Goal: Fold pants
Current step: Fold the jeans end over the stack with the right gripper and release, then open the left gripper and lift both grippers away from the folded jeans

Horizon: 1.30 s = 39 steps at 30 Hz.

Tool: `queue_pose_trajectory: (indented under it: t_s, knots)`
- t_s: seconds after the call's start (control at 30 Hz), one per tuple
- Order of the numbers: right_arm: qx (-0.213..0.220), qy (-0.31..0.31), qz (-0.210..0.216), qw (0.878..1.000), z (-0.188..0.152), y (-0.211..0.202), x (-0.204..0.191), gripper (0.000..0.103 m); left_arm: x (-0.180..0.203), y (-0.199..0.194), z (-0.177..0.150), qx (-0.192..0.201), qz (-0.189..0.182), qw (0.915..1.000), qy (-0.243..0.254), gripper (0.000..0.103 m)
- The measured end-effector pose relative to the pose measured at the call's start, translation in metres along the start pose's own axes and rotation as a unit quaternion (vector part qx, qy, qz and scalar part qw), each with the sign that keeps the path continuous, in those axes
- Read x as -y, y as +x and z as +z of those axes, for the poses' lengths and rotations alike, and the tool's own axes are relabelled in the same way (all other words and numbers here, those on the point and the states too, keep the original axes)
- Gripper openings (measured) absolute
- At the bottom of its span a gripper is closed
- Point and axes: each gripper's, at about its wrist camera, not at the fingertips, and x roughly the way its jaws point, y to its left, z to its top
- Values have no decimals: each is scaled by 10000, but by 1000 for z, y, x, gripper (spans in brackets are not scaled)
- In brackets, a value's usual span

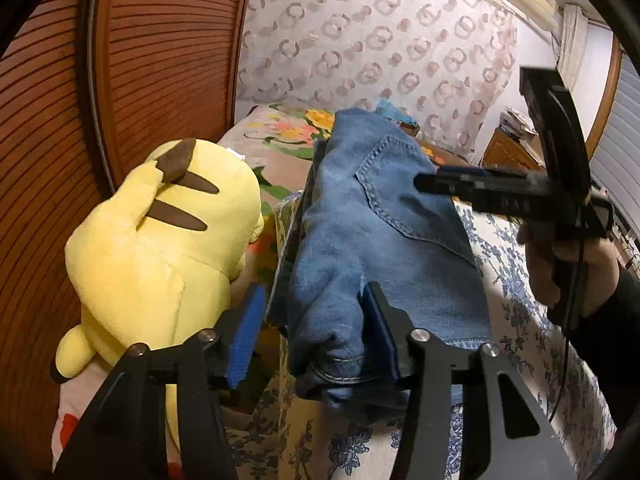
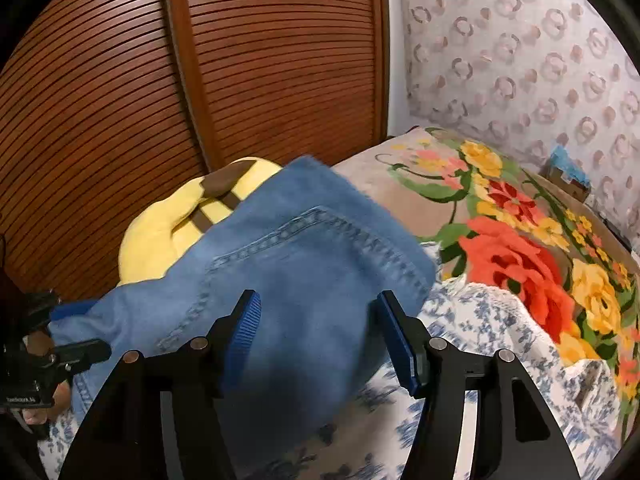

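wardrobe door (image 1: 160,60): brown, slatted, far left behind the bed.
plush toy (image 1: 160,248): yellow with brown stripes, lying next to the door, just left of the jeans.
left gripper (image 1: 316,340): jaws spread wide; blue pads either side of the folded bundle's near corner, not clamped on it.
jeans (image 1: 380,220): blue denim, folded into a thick bundle, back pocket up, resting on the blue-floral bedspread (image 1: 540,340); far end reaches the flower blanket (image 1: 288,128).
right gripper (image 2: 320,340): jaws spread apart, over the denim's near edge; contact unclear.
wall (image 2: 520,60): ring-patterned, behind the bed on the right.
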Motion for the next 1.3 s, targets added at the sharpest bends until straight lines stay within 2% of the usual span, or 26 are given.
queue_pose_trajectory:
  t_s: [0.07, 0.13, 0.2, 0.37, 0.6, 0.7, 0.9, 1.07, 1.3]
  knots:
    - [30, -113, 24, 9999, -3, -5, -8, 63, -1, -4, 1, 15, 31, 10000, -4, 57]
    - [43, -129, 125, 9998, -8, -8, -13, 64, -2, -13, 3, 116, 80, 9999, 17, 73]
    - [36, -121, 154, 9998, -11, -11, -19, 65, -3, -20, 4, 230, 143, 9996, 9, 83]
    - [80, -168, 237, 9995, -19, -20, -28, 66, -5, -34, 5, 287, 350, 9989, 80, 89]
    - [166, -123, 405, 9990, -32, -38, -41, 66, 0, -50, 4, 361, 169, 9991, 150, 90]
    - [183, -130, 374, 9990, -38, -47, -45, 66, 4, -50, 2, 302, 246, 9990, 211, 90]
    - [246, -58, 209, 9995, -49, -65, -54, 66, 10, -54, -7, 258, 177, 9992, 259, 90]
    - [276, 0, 89, 9996, -61, -80, -63, 66, 16, -55, -13, 211, 295, 9988, 340, 90]
    - [301, 141, -52, 9994, -78, -101, -74, 66, 26, -66, -24, 265, 142, 9989, 360, 90]
